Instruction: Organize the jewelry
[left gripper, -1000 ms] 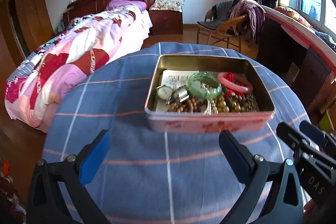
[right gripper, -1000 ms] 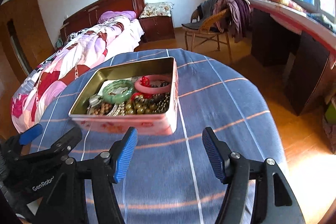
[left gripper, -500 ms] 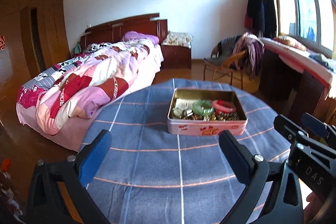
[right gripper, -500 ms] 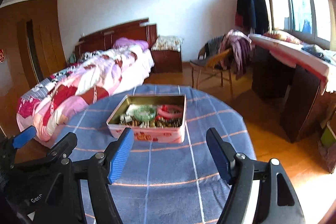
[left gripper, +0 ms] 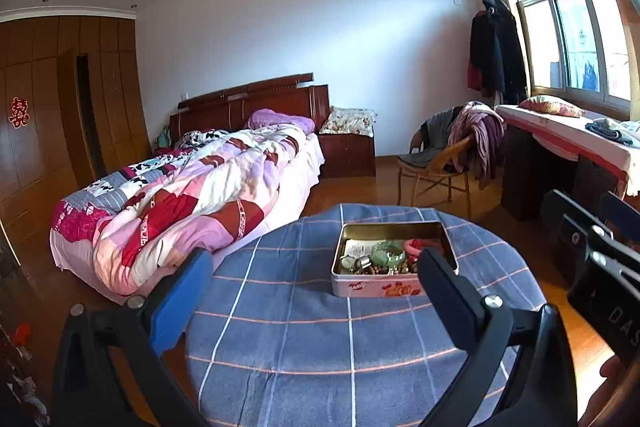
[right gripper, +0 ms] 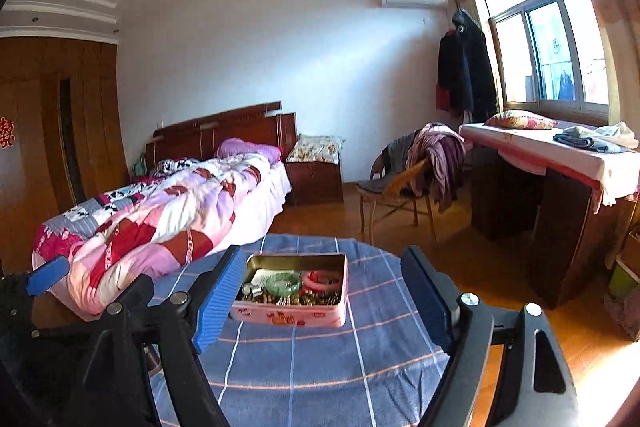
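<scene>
An open pink tin [left gripper: 376, 287] [right gripper: 288, 318] stands on a round table with a blue checked cloth [left gripper: 280, 327] [right gripper: 320, 367]. Inside it lie a green bangle [left gripper: 386, 253] [right gripper: 283, 283], a pink bangle [left gripper: 416, 247] [right gripper: 322, 279] and strings of brown beads. My left gripper [left gripper: 314, 267] hangs open above the near part of the table, well short of the tin, with nothing between its fingers. My right gripper [right gripper: 324, 259] is beside it on the right, its jaws opening and empty. Each gripper shows at the edge of the other's view.
A bed with a pink patchwork quilt [left gripper: 180, 195] stands to the left of the table. Behind it on the right are a wooden chair draped with clothes [left gripper: 448, 155] and a dark desk [right gripper: 560, 187] under the window. Wooden floor surrounds the table.
Both grippers have drawn back and risen from the tin, which now looks much smaller. Both views have tilted up to take in the room. The right jaws have widened.
</scene>
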